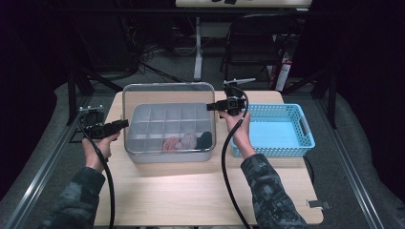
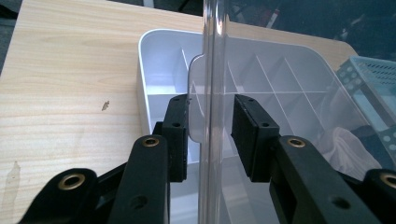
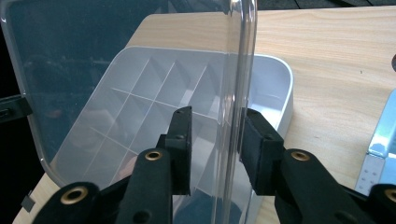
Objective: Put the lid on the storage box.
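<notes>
A clear plastic lid (image 1: pixel 167 93) stands upright over a white compartment box (image 1: pixel 143 155) in the middle of the table. My left gripper (image 1: pixel 125 123) is shut on the lid's left edge and my right gripper (image 1: pixel 210 107) on its right edge. In the left gripper view the lid (image 2: pixel 212 56) runs edge-on between the jaws of the left gripper (image 2: pixel 211 105), above the box (image 2: pixel 154 51). In the right gripper view the lid (image 3: pixel 240 56) sits likewise in the right gripper (image 3: pixel 215 116), with the box (image 3: pixel 280 79) behind it. Pink cloth items (image 1: pixel 179 142) and a dark one (image 1: pixel 205 139) lie in the near compartments.
A light blue mesh basket (image 1: pixel 274 129) stands right of the box, close to my right hand; it shows in both gripper views (image 2: pixel 373 70) (image 3: pixel 380 140). A folding chair (image 1: pixel 258 43) and a desk leg stand beyond the table's far edge. Metal rails run along both sides.
</notes>
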